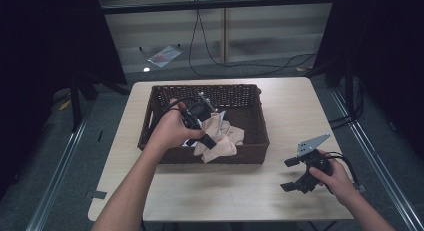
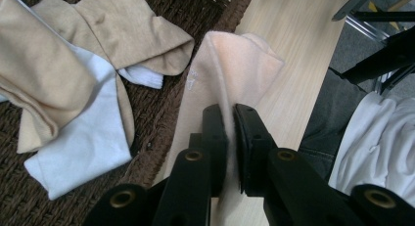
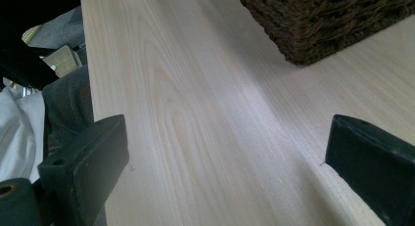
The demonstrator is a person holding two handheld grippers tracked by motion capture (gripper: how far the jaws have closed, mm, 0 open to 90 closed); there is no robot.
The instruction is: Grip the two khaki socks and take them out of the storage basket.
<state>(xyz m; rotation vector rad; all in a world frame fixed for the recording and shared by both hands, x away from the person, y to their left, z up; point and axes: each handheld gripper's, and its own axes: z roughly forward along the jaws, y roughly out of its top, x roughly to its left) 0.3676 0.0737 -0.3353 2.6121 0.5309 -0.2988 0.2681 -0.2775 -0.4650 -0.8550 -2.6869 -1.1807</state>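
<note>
Clamping a fold of a peach sock [image 2: 230, 69], the left gripper [image 2: 230, 119] has its jaws pressed together on the fabric, which rises between them and drapes over the near wall of the wicker basket [image 1: 252, 111] onto the wood beyond. Beside the left gripper, on the basket floor, lie a tan sock [image 2: 122, 28] and a white sock [image 2: 83, 143], partly overlapping; a further tan piece [image 2: 39, 79] sits over the white one. None of these touches the jaws, and only the basket rim lies directly under the held sock. The left hand [image 1: 170, 128] reaches in over the basket's near-left corner. Well apart, the right gripper [image 1: 295, 175] is held in the right hand [image 1: 335, 181] just above bare wood, its jaws spread wide with nothing between them; a basket corner [image 3: 323, 25] stands ahead of it. The supporting surface is a pale wooden table [image 1: 290, 106] with rounded corners. Beyond it, a black cable [image 1: 240, 65] trails across a grey floor, with dark curtains at both sides.
</note>
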